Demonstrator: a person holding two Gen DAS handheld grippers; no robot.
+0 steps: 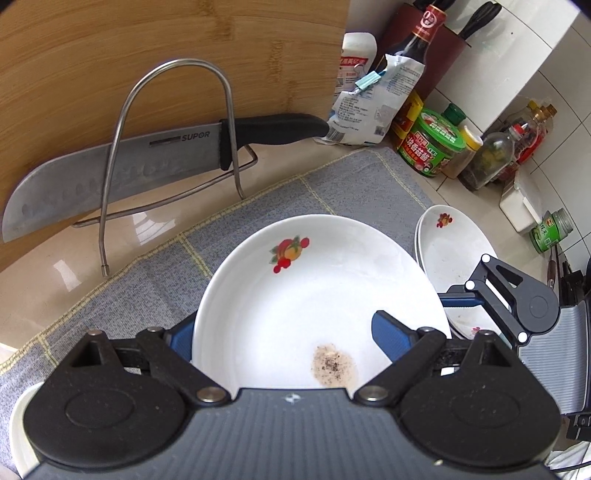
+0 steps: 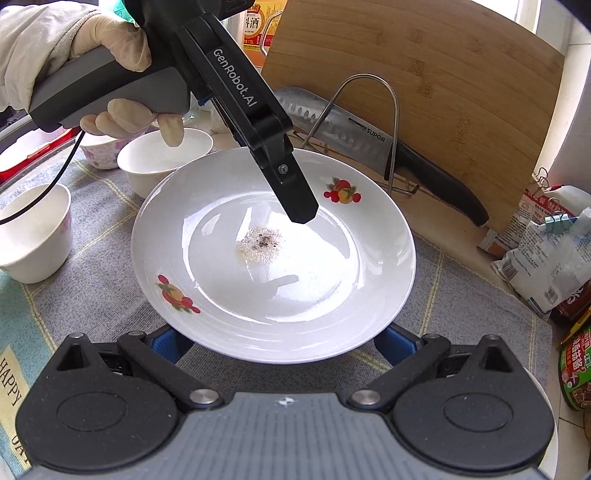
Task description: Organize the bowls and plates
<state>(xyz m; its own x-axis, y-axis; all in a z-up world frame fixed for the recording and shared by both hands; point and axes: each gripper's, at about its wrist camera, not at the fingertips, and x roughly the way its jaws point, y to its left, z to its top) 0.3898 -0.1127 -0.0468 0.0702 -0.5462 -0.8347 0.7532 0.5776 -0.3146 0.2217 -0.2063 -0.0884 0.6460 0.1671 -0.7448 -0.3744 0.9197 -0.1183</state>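
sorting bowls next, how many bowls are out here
3. A plain bowl sits behind the plate, a floral bowl is left of it under the hand, and a left bowl is at the picture's edge. Others may be hidden.

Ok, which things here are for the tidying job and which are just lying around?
Job: fruit plate, stacked plates, white bowls.
Lying around: knife, cutting board, sauce bottle, green jar.

White tiled wall [image 1: 554,85], beige counter [image 1: 48,266] w/ daylight glare.
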